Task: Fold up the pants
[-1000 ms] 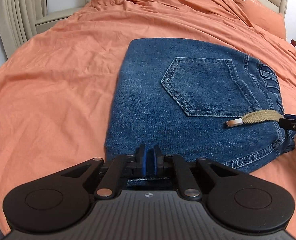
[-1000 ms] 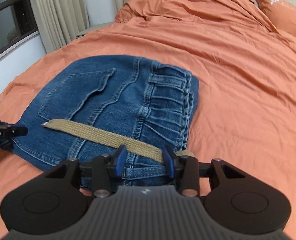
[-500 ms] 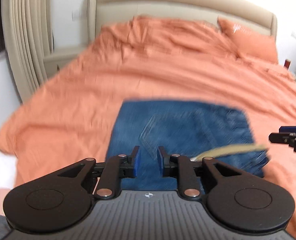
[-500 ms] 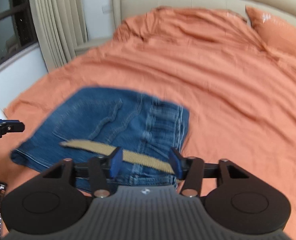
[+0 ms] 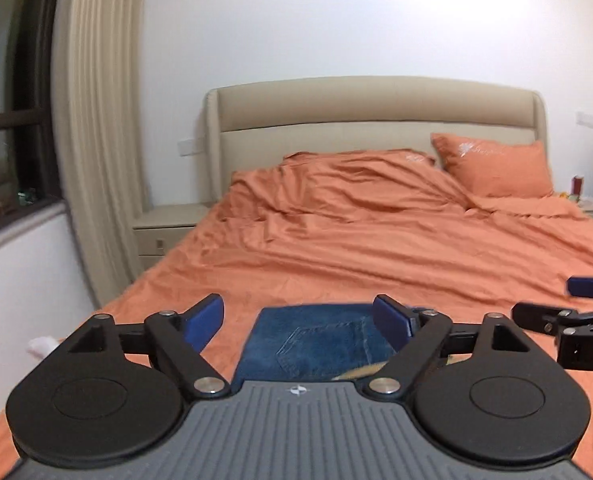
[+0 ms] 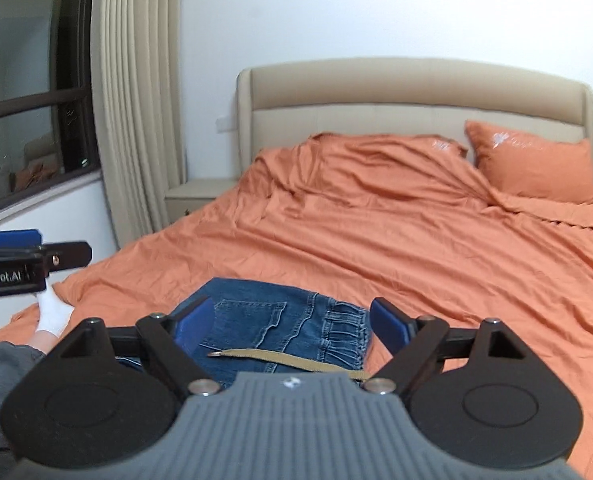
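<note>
The blue denim pants [image 5: 320,344] lie folded into a compact rectangle on the orange bed [image 5: 376,248], back pocket up. In the right wrist view the pants [image 6: 272,320] show their elastic waistband at the right and a tan drawstring [image 6: 288,358] lying across them. My left gripper [image 5: 298,320] is open and empty, raised above and behind the pants. My right gripper [image 6: 292,320] is open and empty too, also lifted back from them. Each gripper shows at the edge of the other's view.
A beige headboard [image 5: 376,108] and an orange pillow [image 5: 496,168] are at the far end. A bedside table [image 5: 168,228], a curtain [image 5: 96,140] and a window stand to the left. A white-socked foot [image 6: 54,312] is by the bed's left edge.
The left gripper opened and let go of the pants' edge. Both grippers pulled up and back, and the right opened wider, so the pants now sit low and small in both views.
</note>
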Motion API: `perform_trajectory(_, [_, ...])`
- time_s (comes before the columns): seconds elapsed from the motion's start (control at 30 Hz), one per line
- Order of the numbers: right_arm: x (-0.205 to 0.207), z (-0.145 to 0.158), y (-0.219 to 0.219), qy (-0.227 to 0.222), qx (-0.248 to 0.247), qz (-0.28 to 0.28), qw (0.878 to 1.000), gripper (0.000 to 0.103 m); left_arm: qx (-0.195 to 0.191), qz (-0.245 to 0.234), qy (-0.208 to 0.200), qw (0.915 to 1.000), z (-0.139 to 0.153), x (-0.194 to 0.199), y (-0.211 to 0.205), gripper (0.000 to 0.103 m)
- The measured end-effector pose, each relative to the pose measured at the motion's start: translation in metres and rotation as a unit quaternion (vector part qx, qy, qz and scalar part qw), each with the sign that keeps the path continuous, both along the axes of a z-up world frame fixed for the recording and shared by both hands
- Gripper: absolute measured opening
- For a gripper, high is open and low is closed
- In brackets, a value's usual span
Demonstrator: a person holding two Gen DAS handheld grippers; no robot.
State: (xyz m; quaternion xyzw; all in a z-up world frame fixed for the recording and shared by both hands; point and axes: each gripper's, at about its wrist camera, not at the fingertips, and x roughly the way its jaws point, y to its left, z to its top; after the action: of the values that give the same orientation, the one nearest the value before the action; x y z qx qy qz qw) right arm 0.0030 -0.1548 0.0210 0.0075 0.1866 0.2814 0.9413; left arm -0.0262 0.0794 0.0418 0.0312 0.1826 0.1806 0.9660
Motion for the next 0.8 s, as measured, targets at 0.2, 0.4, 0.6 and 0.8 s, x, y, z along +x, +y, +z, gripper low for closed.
perform_trajectory(0.2, [-0.046,-0.011,-0.005,-0.016,0.010,-0.013,1.000,0.082,0.012,0.016,0.033,0.9992,-0.027,-0.004,-0.013,0.099])
perform_trajectory(0.4, [-0.065,-0.032,0.004,-0.045,-0.024,-0.046,0.998,0.082,-0.017,0.022,0.073,0.9970,-0.058,0.001,-0.007,0.099])
perform_trajectory(0.6, [-0.046,-0.057,0.017,0.007,-0.044,-0.049,0.998,0.082,-0.038,0.031,0.107,0.9931,-0.082,0.007,0.001,0.099])
perform_trajectory(0.8, [-0.034,-0.075,0.030,0.035,-0.067,-0.046,0.996,0.082,-0.040,0.027,0.134,0.9898,-0.100,0.014,-0.004,0.099])
